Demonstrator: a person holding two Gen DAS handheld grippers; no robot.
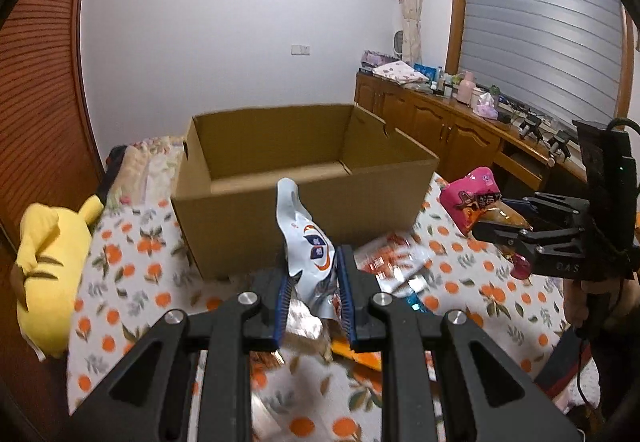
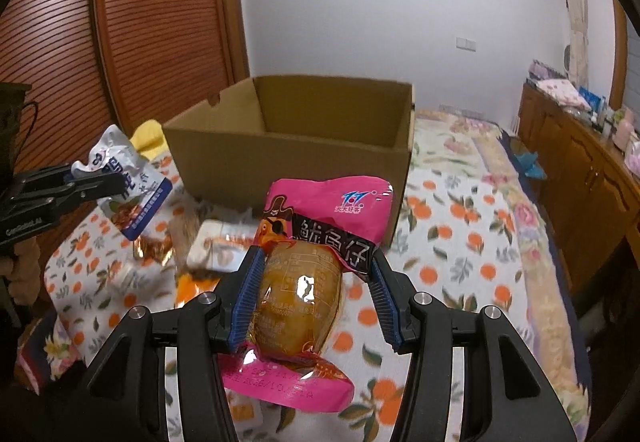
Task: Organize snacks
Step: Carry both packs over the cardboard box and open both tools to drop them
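Closest to the left wrist camera, the left gripper (image 1: 314, 282) is clamped on a white and blue snack pouch (image 1: 310, 242), held upright above a bedspread (image 1: 132, 274) printed with oranges. The right gripper (image 2: 316, 282) grips a pink packet (image 2: 320, 242) with a brown, egg-shaped snack inside, its blue pads (image 2: 248, 294) pressing both sides. An open cardboard box (image 1: 280, 178) sits on the bed just behind both held snacks, and more packets (image 1: 394, 262), blurred and hard to identify, lie on the spread in front of it.
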